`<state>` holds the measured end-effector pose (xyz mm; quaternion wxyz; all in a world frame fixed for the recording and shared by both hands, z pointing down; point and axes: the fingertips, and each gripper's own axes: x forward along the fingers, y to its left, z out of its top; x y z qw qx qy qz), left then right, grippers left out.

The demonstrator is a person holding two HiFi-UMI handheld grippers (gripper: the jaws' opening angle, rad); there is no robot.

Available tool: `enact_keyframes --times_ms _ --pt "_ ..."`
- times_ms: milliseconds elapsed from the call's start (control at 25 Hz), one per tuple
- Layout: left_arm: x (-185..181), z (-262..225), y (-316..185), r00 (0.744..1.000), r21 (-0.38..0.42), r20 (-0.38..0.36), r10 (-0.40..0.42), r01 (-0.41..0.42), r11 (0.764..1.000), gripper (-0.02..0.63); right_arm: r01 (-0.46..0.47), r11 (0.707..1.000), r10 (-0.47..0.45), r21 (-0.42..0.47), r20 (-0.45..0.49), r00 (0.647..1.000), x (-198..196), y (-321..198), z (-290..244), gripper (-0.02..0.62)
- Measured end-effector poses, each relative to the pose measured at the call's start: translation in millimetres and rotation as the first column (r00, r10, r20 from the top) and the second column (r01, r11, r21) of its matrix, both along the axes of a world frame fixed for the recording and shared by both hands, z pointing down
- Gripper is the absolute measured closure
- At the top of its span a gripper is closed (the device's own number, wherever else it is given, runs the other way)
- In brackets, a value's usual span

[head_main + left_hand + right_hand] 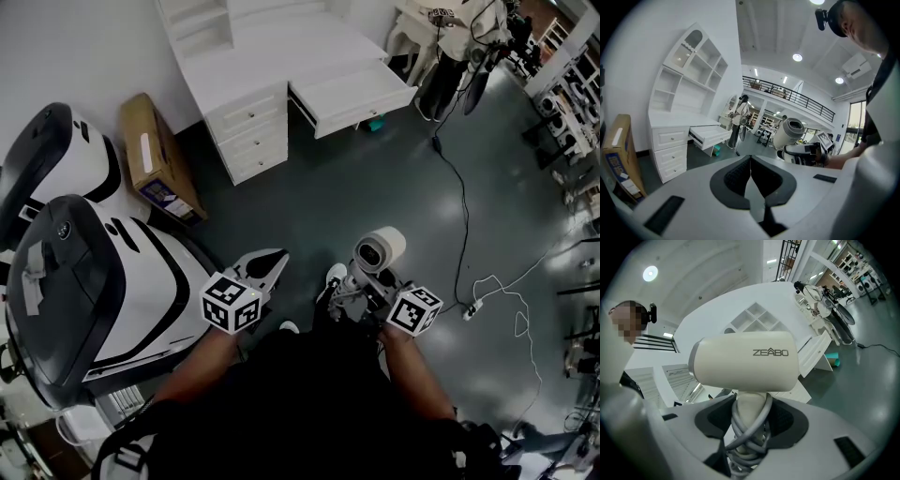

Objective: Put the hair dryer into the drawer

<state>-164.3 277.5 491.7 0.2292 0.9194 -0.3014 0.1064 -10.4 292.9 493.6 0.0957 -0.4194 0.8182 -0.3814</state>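
Note:
A cream hair dryer stands upright in my right gripper, which is shut on its cord-wrapped handle. In the right gripper view the hair dryer fills the middle, and the grey cord coils down between the pads of the right gripper. The white drawer stands pulled out from the white desk, far ahead of both grippers. My left gripper is beside the right one, shut with nothing in it. From the left gripper I see the drawer and the hair dryer.
A cardboard box leans by the desk's left side. Large white-and-black machines crowd the left. A cable runs over the dark floor to a power strip. A person stands beyond the drawer. A teal object lies under it.

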Motion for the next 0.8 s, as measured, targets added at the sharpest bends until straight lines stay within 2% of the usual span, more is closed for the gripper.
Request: enact_keyframes --times_ms 280,600,800 --pt "21 1 -55 0.999 -0.001 0.043 -0.021 0.021 1.000 0.595 -0.006 1.000 0.005 0.024 0.038 0.999 30 -65 -1 0.379" --pt "90 -18 -141 0.998 0.029 0.057 -0.034 0.032 0.999 0.595 0.021 0.999 -0.023 0.037 0.057 0.998 90 -140 -7 0.379" --pt "131 -16 -182 0.996 0.021 0.077 -0.043 0.041 0.999 0.595 0.029 0.999 -0.031 0.031 0.066 0.997 130 -186 -4 0.379"
